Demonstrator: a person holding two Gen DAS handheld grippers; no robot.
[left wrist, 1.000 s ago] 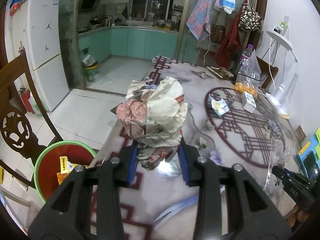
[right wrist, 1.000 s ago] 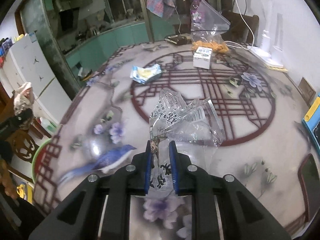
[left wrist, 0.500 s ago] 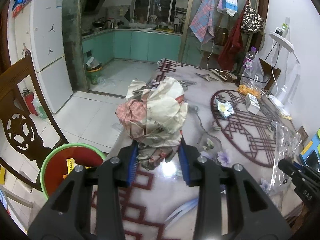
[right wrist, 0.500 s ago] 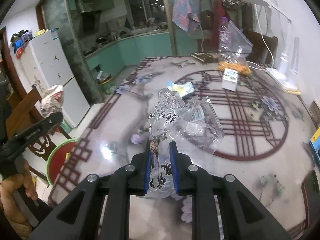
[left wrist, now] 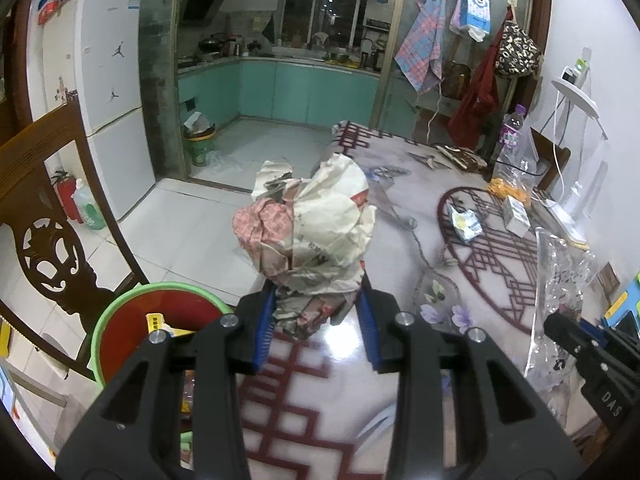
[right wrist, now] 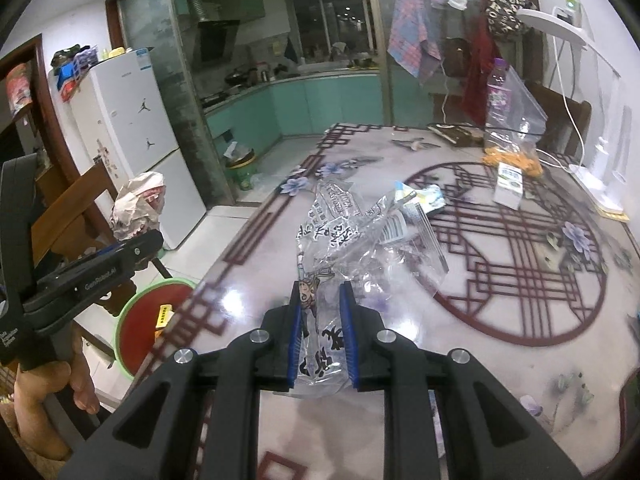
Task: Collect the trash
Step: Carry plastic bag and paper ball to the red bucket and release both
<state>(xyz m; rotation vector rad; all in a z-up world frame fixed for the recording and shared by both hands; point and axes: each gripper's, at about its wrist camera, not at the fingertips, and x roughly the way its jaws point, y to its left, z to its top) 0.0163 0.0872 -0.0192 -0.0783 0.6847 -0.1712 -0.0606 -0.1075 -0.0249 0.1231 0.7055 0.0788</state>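
Carry-to-bin step, both grippers loaded. The counter (right wrist: pixel 500 360) (glossy, w/ a dark red lattice print) fills most of the right wrist view, and the bin (left wrist: pixel 132 312), green rim w/ red inside, stands on the floor just off its left edge, beside a wooden chair (left wrist: pixel 44 240); a yellow packet already lies in it. The left gripper (left wrist: pixel 316 328) is pinching a big crumpled paper wad (left wrist: pixel 316 232) by its lower part, the wad standing up above the blue pads, held over the counter's left edge w/ the bin below and to the left of it. The right gripper (right wrist: pixel 322 328) has its pads pressed nearly together on a clear printed plastic wrapper (right wrist: pixel 360 240), which fans out ahead of it over the counter near the left edge, not over the bin yet. Next move, as I read it: swing the left gripper further out past the edge until the wad is over the bin's mouth, then spread the jaws; the right one follows w/ the wrapper. The wrapper is light and floppy, so it may cling to a pad or drift past the rim. Still left on the counter toward the far right corner: a small blue-and-yellow packet (right wrist: pixel 424 196) and a little carton (right wrist: pixel 508 184).
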